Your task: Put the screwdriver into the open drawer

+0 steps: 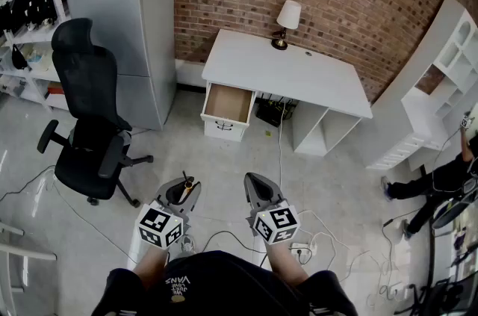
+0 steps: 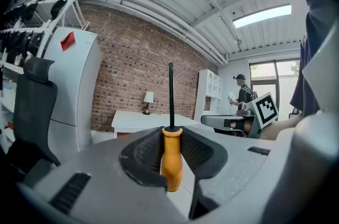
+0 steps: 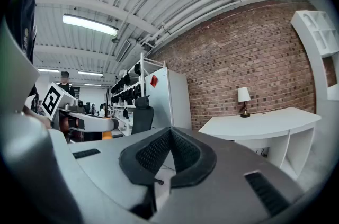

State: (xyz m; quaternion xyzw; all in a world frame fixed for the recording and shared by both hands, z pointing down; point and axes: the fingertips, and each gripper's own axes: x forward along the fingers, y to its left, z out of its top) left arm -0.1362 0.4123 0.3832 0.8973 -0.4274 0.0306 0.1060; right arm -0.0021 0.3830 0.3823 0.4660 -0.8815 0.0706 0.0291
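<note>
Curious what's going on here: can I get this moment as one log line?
left gripper: shut on screwdriver | right gripper: shut, empty | drawer: open, ahead

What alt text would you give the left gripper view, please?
The left tool is shut on the orange handle of a screwdriver, its dark shaft pointing up. Beyond stand a white desk with a lamp and a brick wall.

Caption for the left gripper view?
Left hand-held gripper clamping an orange-handled screwdriver upright, white desk beyond.

On the left gripper [image 2: 170, 135], the pads [image 2: 142, 154] hide part of the screwdriver [image 2: 171, 162] handle; its tip is too small to tell.
</note>
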